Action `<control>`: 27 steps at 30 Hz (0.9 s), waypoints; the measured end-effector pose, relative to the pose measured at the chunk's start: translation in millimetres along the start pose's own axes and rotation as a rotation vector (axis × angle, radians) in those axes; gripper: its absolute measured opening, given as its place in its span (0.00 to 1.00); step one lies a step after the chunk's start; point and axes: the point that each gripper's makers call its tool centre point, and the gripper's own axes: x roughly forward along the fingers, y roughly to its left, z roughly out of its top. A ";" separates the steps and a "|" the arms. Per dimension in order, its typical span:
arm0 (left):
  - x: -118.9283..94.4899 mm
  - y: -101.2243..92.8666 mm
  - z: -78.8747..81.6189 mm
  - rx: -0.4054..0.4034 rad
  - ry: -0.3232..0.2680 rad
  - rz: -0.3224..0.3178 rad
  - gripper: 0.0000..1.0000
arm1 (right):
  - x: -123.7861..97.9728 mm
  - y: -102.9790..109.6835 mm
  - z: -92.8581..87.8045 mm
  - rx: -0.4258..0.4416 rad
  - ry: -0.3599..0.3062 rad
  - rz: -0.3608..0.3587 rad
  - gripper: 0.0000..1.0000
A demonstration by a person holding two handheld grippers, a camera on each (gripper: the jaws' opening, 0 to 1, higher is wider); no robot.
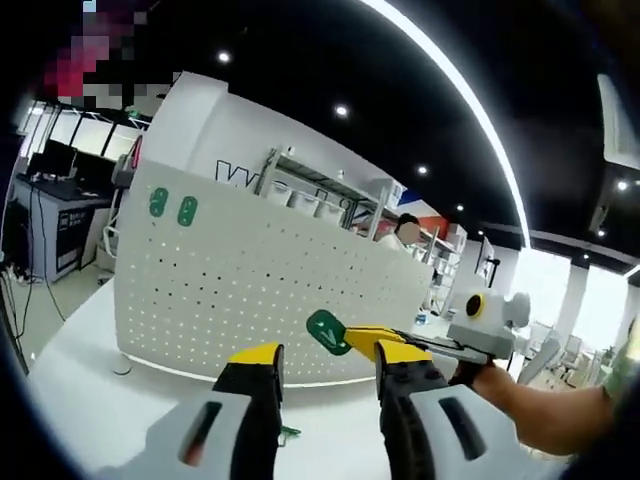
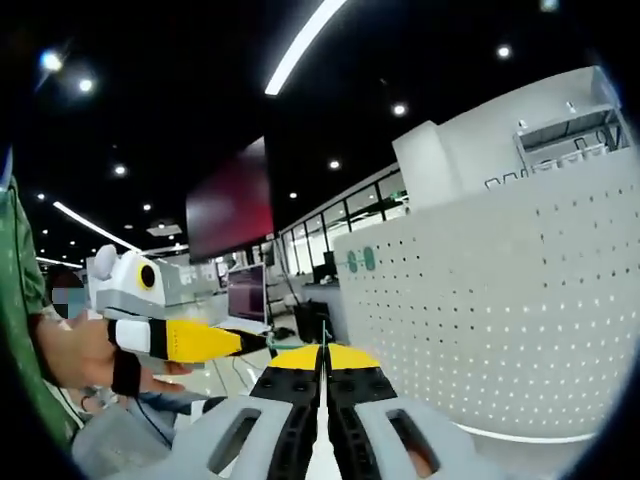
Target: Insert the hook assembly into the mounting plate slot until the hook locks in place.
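On the white table (image 1: 80, 390) stands the task's mounting plate, a white perforated pegboard panel (image 1: 250, 280), upright and well beyond the jaws. Far to its upper left corner sit two small green oval hooks (image 1: 172, 207), already seated in the holes. Nearer, in the left gripper view, the left gripper (image 1: 330, 385) has its yellow-tipped black jaws spread apart with nothing between them. Just right of that gap, the right gripper (image 1: 375, 345) reaches in from the right, carrying a green oval-headed hook assembly (image 1: 326, 331) at its tip, held short of the panel face.

The step in hand appears to be the approach: the hook is carried but not yet inserted. The next move likely calls for lining the hook's back with a free slot in the panel, then pushing in until it catches; the left gripper may need to steady the panel.

The right gripper view shows its own gripper (image 2: 323, 360) with jaws pressed together on a thin green sliver, the hook seen edge-on, with the panel (image 2: 500, 300) off to the right. The left gripper (image 2: 200, 340), held in a person's hand (image 2: 75, 355), enters from the left there. The left gripper view alone reveals the hook's oval head; a small green piece (image 1: 290, 433) lies on the table between its jaws.
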 end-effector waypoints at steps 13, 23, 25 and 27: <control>3.0 -1.3 0.2 -0.129 -0.020 -0.020 0.22 | 0.7 10.2 5.3 -0.004 -0.023 0.022 0.00; 4.8 -4.0 -2.0 -0.114 -0.013 -0.036 0.06 | 1.6 11.5 3.0 0.002 -0.025 0.027 0.00; 4.9 -3.4 -2.4 -0.118 -0.014 -0.035 0.06 | 1.5 11.9 2.5 0.004 -0.024 0.028 0.00; 4.6 -3.0 -1.8 -0.118 -0.018 -0.035 0.05 | 1.5 12.1 1.5 0.006 -0.023 0.031 0.00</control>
